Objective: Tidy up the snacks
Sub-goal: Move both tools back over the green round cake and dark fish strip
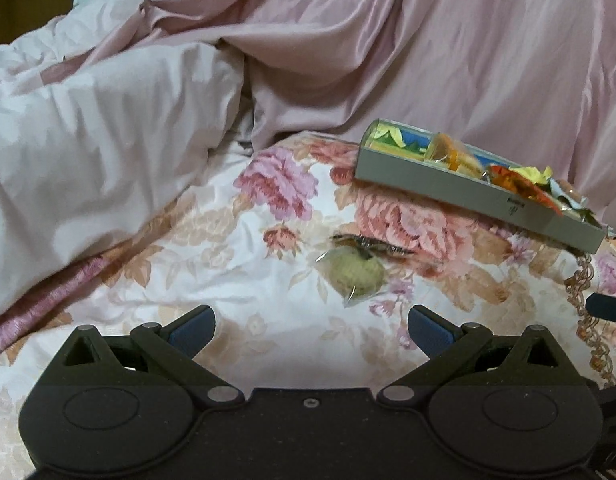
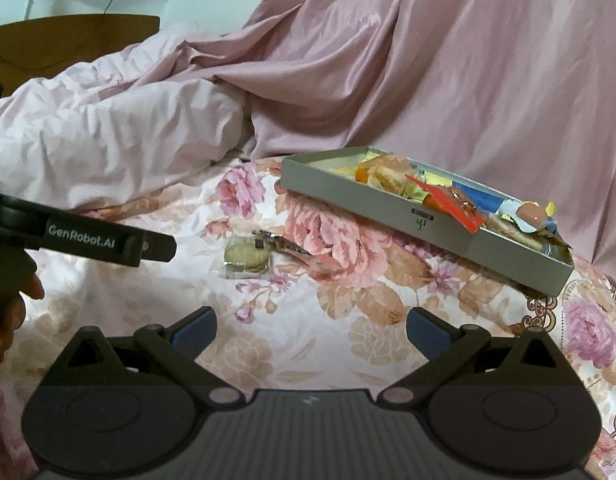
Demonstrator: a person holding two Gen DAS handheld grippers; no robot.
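Observation:
A green round cookie in a clear wrapper (image 1: 354,274) (image 2: 246,259) lies on the floral bedspread, with a dark crinkled wrapper (image 1: 368,245) (image 2: 286,245) touching it. Behind it to the right rests a shallow grey box (image 1: 460,190) (image 2: 388,204) holding several wrapped snacks in orange, yellow and blue. My left gripper (image 1: 310,326) is open, just short of the cookie and a little to its left. My right gripper (image 2: 310,328) is open too, further back from the cookie and in front of the box. The left gripper's finger (image 2: 152,246) shows at the left of the right wrist view.
A crumpled white duvet (image 1: 100,152) and a pink satin sheet (image 1: 448,48) pile up behind the snacks. The bedspread's braided trim (image 1: 588,320) runs along the right edge. A hand (image 2: 12,312) holds the left gripper. A brown headboard (image 2: 68,42) stands far back left.

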